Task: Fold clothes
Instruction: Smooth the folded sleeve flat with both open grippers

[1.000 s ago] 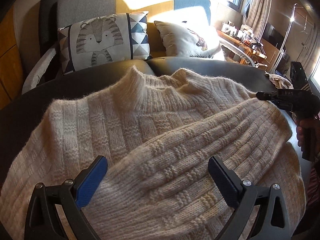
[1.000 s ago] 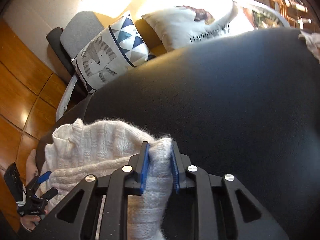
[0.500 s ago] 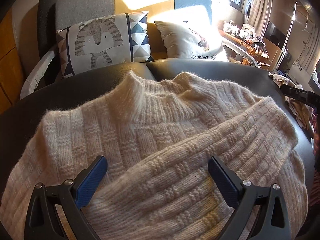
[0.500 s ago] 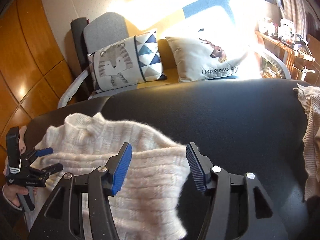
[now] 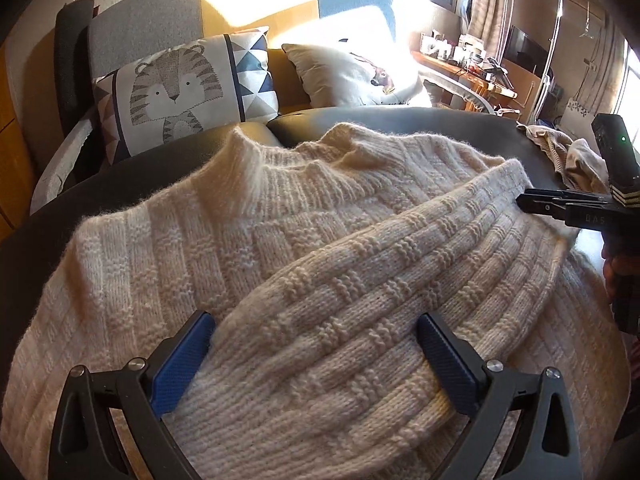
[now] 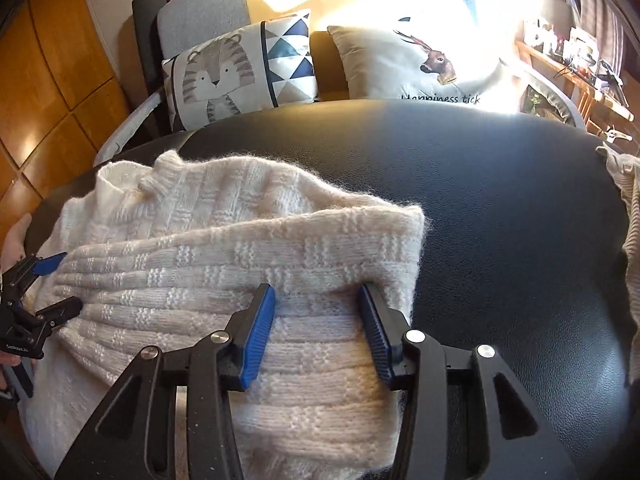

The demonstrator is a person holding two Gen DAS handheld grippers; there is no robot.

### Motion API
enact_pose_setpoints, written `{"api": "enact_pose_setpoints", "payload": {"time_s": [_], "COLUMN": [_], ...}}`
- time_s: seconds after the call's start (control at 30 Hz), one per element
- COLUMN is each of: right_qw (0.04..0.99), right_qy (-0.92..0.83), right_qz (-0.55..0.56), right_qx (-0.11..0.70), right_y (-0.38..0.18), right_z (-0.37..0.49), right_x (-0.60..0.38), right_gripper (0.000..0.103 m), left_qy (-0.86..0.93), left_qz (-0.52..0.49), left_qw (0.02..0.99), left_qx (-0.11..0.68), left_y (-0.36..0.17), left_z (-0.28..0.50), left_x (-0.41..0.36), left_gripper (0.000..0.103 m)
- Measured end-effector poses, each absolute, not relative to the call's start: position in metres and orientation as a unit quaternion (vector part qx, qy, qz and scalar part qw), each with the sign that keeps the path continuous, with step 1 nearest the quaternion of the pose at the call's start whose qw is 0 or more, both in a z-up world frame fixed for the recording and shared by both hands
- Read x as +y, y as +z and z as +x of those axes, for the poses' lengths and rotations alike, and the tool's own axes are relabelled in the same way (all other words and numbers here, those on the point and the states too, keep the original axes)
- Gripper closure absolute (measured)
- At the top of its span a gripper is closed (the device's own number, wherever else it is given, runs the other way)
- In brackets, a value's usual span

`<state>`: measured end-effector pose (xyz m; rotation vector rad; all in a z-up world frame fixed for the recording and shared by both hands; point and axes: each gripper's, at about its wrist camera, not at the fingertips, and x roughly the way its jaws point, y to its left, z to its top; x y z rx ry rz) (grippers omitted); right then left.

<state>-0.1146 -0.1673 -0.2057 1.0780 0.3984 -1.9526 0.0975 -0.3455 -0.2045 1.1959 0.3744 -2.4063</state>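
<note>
A cream knitted sweater point(image 5: 248, 248) lies on a black leather surface point(image 6: 500, 220), collar to the far side. One sleeve point(image 5: 380, 292) is folded across its body. It also shows in the right wrist view point(image 6: 224, 240). My left gripper point(image 5: 316, 356) is open, its blue pads straddling the folded sleeve just above the knit. My right gripper point(image 6: 316, 332) is open over the sleeve's cuff end near the sweater's right edge. The right gripper shows at the right in the left wrist view point(image 5: 560, 208). The left gripper shows at the left in the right wrist view point(image 6: 44, 288).
A tiger cushion point(image 5: 180, 92) and a deer cushion point(image 6: 416, 64) lean on a sofa behind the surface. Another beige garment point(image 5: 560, 152) lies at the surface's right edge. A cluttered desk point(image 5: 472, 60) stands at the far right.
My right gripper let go of the sleeve cuff, opened, and now sits over the laid-down sleeve. The sleeve rests across the sweater. My left gripper stayed open and shifted only slightly.
</note>
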Motion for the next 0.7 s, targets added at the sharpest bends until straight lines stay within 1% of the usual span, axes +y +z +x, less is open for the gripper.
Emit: {"api": "enact_pose_setpoints", "payload": {"time_s": [0.13,0.3,0.33,0.4,0.43,0.47,0.53,0.6,0.7], "right_qw": [0.420,0.413,0.418,0.429,0.435,0.439,0.446,0.448,0.457], "right_qy": [-0.786,-0.791,-0.793,-0.796,-0.795,-0.793,-0.787,-0.782,-0.773], "right_qz": [0.421,0.429,0.420,0.405,0.399,0.398,0.402,0.409,0.412], "right_qx": [0.168,0.140,0.139,0.138,0.141,0.142,0.141,0.142,0.154], "right_y": [-0.206,-0.188,-0.181,-0.168,-0.164,-0.162,-0.162,-0.165,-0.175], "right_z": [-0.109,-0.098,-0.091,-0.075,-0.067,-0.060,-0.046,-0.033,-0.009], "right_x": [-0.166,-0.158,-0.156,-0.153,-0.152,-0.151,-0.150,-0.151,-0.153], "right_gripper": [0.055,0.054,0.054,0.050,0.044,0.041,0.041,0.041,0.040], "left_qy": [-0.864,-0.865,-0.866,-0.871,-0.872,-0.873,-0.875,-0.879,-0.890], "left_qz": [0.434,0.425,0.421,0.406,0.399,0.391,0.378,0.376,0.387], "left_qw": [0.219,0.230,0.227,0.209,0.201,0.192,0.171,0.151,0.117], "left_qx": [0.133,0.133,0.145,0.182,0.200,0.218,0.249,0.249,0.211], "left_y": [-0.198,-0.185,-0.182,-0.177,-0.174,-0.171,-0.166,-0.164,-0.161], "left_z": [0.096,0.107,0.112,0.123,0.128,0.134,0.144,0.150,0.157], "left_x": [-0.345,-0.357,-0.363,-0.375,-0.382,-0.388,-0.399,-0.400,-0.389], "left_gripper": [0.000,0.000,0.000,0.000,0.000,0.000,0.000,0.000,0.000]}}
